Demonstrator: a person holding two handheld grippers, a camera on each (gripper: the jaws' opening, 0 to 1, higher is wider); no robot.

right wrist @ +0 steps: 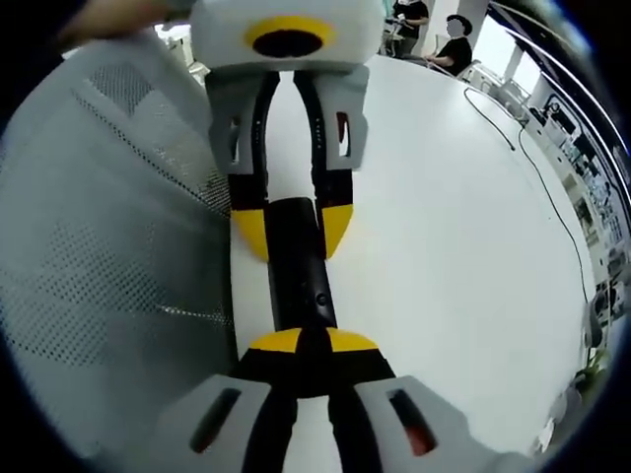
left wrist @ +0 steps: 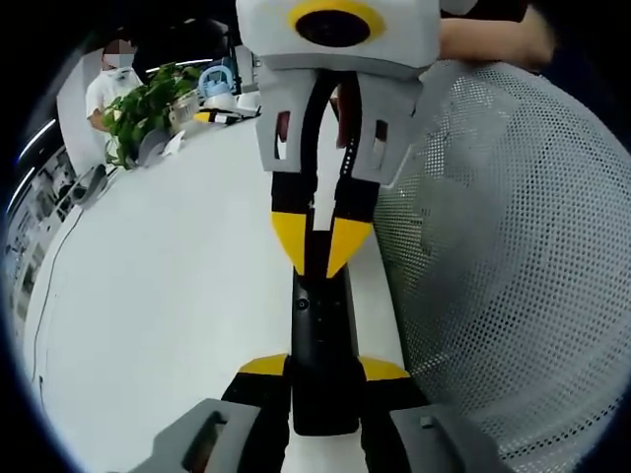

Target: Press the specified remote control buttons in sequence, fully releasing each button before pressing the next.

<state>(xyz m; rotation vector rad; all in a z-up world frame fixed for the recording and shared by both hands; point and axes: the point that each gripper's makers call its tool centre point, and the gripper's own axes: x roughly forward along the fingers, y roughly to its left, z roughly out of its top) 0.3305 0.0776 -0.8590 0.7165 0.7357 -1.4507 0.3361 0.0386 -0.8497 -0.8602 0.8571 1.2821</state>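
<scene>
The left hand-held gripper (left wrist: 323, 370) is clamped across the near end of the black remote control (left wrist: 321, 345), pinning it on the white counter (left wrist: 148, 315) beside a mesh chair back (left wrist: 513, 256), while the right hand-held gripper (right wrist: 311, 343), jaws brought together to a point, bears tip-first on the remote's top face. I judge a button press is under way, so the next move calls for a clean lift clear before shifting along to another key. The buttons themselves are too dark to tell apart, and real contact can't be confirmed.
</scene>
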